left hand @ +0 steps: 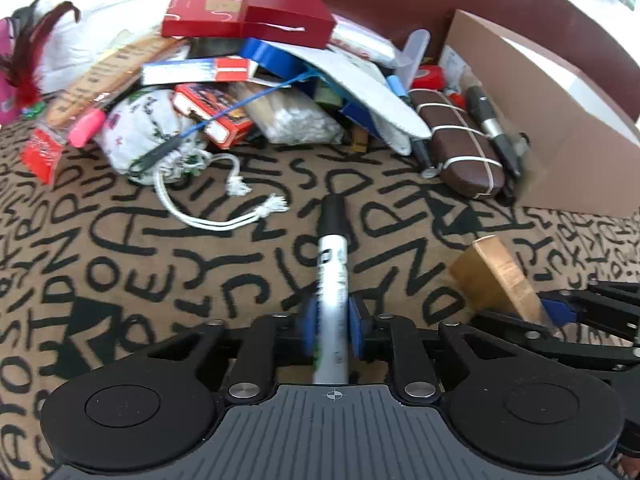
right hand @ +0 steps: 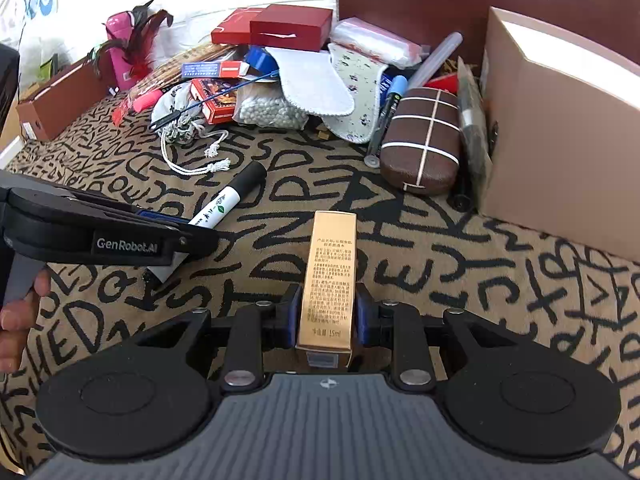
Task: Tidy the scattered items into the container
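Note:
A white marker with a black cap [left hand: 332,264] lies along my left gripper [left hand: 333,322], whose blue pads sit against both its sides. From the right wrist view the marker [right hand: 232,200] sticks out past the left gripper [right hand: 188,228], cap toward the pile. My right gripper [right hand: 328,298] is shut on a gold carton [right hand: 326,280], upright between its pads; the carton [left hand: 496,276] also shows at the right of the left wrist view. A large cardboard box [right hand: 560,128] stands at the right.
A pile lies at the back: red boxes [left hand: 280,20], a drawstring pouch [left hand: 144,132], a card pack [left hand: 216,116], a bead bag [right hand: 272,110], insoles [right hand: 320,84] and a brown case [right hand: 424,148]. A lettered cloth [left hand: 160,260] covers the surface. A hand [right hand: 16,312] holds the left gripper.

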A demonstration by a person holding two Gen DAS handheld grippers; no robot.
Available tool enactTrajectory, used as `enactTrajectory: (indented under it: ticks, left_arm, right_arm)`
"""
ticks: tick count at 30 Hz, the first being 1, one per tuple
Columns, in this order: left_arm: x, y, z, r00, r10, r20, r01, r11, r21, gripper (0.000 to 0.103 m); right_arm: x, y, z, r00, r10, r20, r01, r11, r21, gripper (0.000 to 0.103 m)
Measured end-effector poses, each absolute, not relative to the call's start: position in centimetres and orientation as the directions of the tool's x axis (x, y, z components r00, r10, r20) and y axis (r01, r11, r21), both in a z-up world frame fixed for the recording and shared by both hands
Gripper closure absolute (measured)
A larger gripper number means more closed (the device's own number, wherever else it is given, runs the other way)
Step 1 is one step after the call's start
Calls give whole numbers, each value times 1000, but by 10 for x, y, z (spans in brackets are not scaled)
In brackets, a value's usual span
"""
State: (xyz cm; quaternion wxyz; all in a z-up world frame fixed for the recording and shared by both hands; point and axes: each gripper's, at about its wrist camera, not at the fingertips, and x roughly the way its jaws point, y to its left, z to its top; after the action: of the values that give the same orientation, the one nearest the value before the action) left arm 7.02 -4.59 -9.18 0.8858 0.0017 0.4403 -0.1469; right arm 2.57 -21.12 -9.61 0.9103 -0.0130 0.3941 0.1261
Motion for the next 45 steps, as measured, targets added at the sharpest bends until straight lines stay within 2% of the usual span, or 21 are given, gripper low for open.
enactTrajectory:
  ticks: [2, 3, 4, 5, 12, 17, 22, 25, 29, 30, 31, 36, 38, 39, 40, 41, 43, 44, 45]
  left_arm:
    - [71, -50, -93, 583, -247, -774, 279, 955, -95, 65]
    - [70, -52, -93, 588, -235, -774, 282, 956, -76, 69]
    - [70, -54, -93, 591, -220, -776, 277, 959, -61, 88]
    - [69, -55, -92, 589, -215, -779, 273, 960, -58, 92]
    - [49, -53, -81, 554, -279, -785, 272, 951, -147, 92]
    - [36, -61, -55, 571, -335, -749, 307, 934, -184, 92]
    - [30, -78, -25, 610, -377, -697, 370, 913, -170, 92]
    - [33, -88, -23, 604, -374, -704, 396, 907, -142, 92]
    - [37, -94, -54, 521, -336, -785, 404, 907, -120, 90]
    - [37, -95, -63, 492, -329, -806, 408, 905, -121, 88]
    - [38, -95, -73, 465, -326, -823, 412, 902, -125, 70]
    - [37, -98, -83, 476, -332, -815, 420, 899, -121, 59]
    - [38, -103, -83, 479, -319, -818, 435, 895, -95, 60]
    - [37, -105, -82, 481, -311, -820, 444, 893, -78, 66]
    - [35, -106, -81, 482, -304, -822, 453, 889, -63, 83]
    - [35, -107, -80, 480, -303, -823, 461, 886, -58, 86]
    - [34, -104, -79, 477, -311, -822, 459, 886, -69, 86]
    - [35, -101, -80, 477, -314, -821, 451, 889, -78, 79]
    - [36, -100, -81, 477, -320, -818, 444, 891, -89, 79]
  right_arm:
    - [27, -210, -98, 662, 220, -716, -244, 967, 71, 72]
    - [28, -210, -99, 664, 223, -714, -244, 967, 75, 73]
    - [28, -211, -99, 665, 224, -713, -240, 967, 79, 75]
    - [27, -212, -99, 665, 225, -712, -236, 968, 86, 75]
    - [5, -225, -90, 645, 321, -694, -239, 947, 216, 76]
    - [-9, -235, -72, 673, 337, -658, -241, 942, 235, 76]
    - [-15, -247, -50, 720, 328, -612, -247, 945, 216, 76]
    - [-11, -250, -52, 705, 301, -642, -249, 953, 173, 77]
    - [-17, -251, -67, 647, 282, -708, -277, 953, 127, 75]
    - [-20, -252, -71, 639, 268, -721, -280, 954, 107, 73]
    - [-23, -253, -75, 634, 267, -725, -284, 953, 102, 67]
    - [-32, -253, -83, 584, 243, -775, -311, 948, 63, 65]
    - [-33, -252, -82, 583, 235, -778, -327, 944, 41, 52]
    - [-34, -251, -81, 581, 226, -782, -340, 940, 19, 37]
    - [-35, -250, -80, 580, 219, -785, -361, 933, -7, 31]
    - [-39, -249, -79, 582, 218, -784, -388, 921, -32, 31]
    - [-46, -251, -76, 571, 221, -791, -436, 898, -64, 31]
    - [-49, -252, -75, 567, 217, -795, -447, 891, -75, 31]
    - [-51, -255, -75, 560, 212, -801, -453, 888, -81, 31]
